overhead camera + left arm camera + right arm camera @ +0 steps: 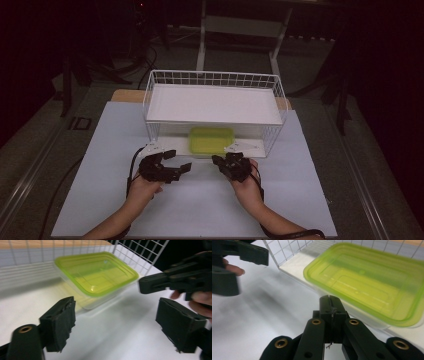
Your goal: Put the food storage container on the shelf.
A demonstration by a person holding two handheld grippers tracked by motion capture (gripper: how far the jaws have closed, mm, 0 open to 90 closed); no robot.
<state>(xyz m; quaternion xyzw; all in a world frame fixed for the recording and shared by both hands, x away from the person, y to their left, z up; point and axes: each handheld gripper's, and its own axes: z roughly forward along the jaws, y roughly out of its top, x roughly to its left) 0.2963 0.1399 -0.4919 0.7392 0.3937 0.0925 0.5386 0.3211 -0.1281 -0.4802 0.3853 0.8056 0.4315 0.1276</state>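
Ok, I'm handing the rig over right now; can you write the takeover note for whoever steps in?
Left gripper: open, nothing between its jaws, over the white table sheet just in front of the rack.
Right gripper: shut, empty, also just in front of the rack.
Clear rectangular plastic container with a lime-green lid: lid on, sitting on the lower level of the white wire rack, under its white shelf board, near the front opening.
Done: container is inside the rack; neither gripper touches it.
Left: whether it stays or comes out cannot be told from here; check before moving.
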